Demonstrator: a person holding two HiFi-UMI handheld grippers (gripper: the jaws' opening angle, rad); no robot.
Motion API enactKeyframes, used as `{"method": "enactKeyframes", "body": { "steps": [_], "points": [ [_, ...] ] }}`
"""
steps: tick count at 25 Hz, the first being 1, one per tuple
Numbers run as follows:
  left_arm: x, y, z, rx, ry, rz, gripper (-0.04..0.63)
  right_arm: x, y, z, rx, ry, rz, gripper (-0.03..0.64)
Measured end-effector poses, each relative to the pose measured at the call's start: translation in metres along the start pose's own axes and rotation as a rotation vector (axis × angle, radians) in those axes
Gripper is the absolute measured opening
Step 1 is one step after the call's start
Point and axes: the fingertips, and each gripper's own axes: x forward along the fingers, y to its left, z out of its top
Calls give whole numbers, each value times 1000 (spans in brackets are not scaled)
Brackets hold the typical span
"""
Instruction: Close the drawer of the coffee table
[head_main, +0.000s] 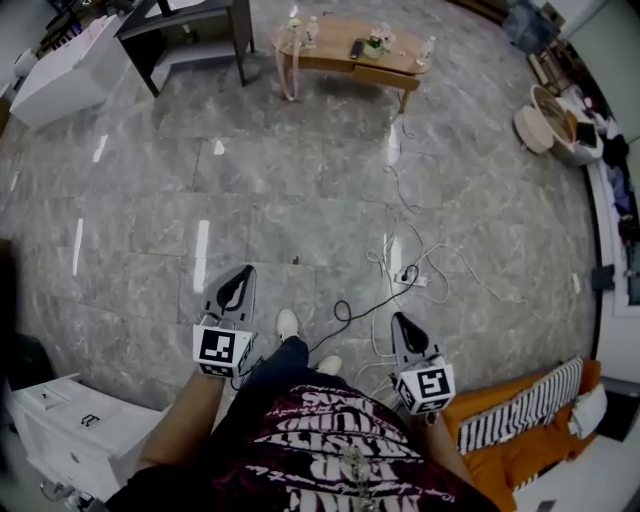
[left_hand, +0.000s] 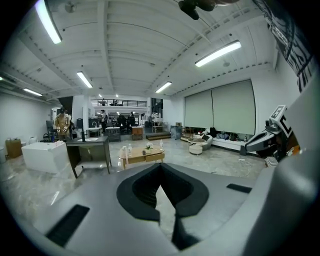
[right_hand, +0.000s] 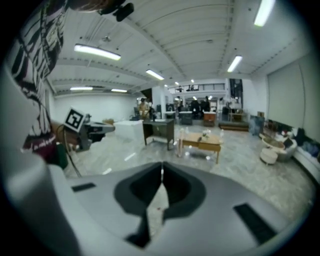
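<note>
Grey left gripper (head_main: 243, 273) and right gripper (head_main: 399, 320) point forward, closed

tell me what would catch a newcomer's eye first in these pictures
The left hand-held gripper and the right hand-held gripper, both shut and empty, jut forward low in the head view over a grey marble floor. Far ahead, at top centre, stands a wooden coffee table with bottles on it. White cables tangle on the floor near the right one.

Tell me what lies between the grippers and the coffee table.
Head view: mostly bare marble floor from the left gripper to the coffee table; white cables and a power strip ahead of the right gripper.
</note>
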Motion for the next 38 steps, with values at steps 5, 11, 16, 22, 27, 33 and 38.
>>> {"method": "enactKeyframes", "body": {
  "steps": [5,11,16,22,27,33,38],
  "points": [
    [27,10,24,50,-48,-66,23,25,11,35,-57,-28,-11,34],
    [45,19,29,27,-64,-142,23,37,18,51,-58,-18,-98,35],
    [59,26,32,19,-51,-136,23,22,9,66,-45,-55,-145,35],
    [51,27,31,7,-55,-134,23,26,5,58,22,-67,-167,35],
    [52,32,21,-20,-4,-116,23,29,5,49,32,-45,-143,35],
    [57,49,18,-20,30,-59,23,58,-17,43,95,-37,-105,35],
    [51,73,28,-5,29,-6,23,94,-8,48,87,-26,-29,35]
  ]
}}
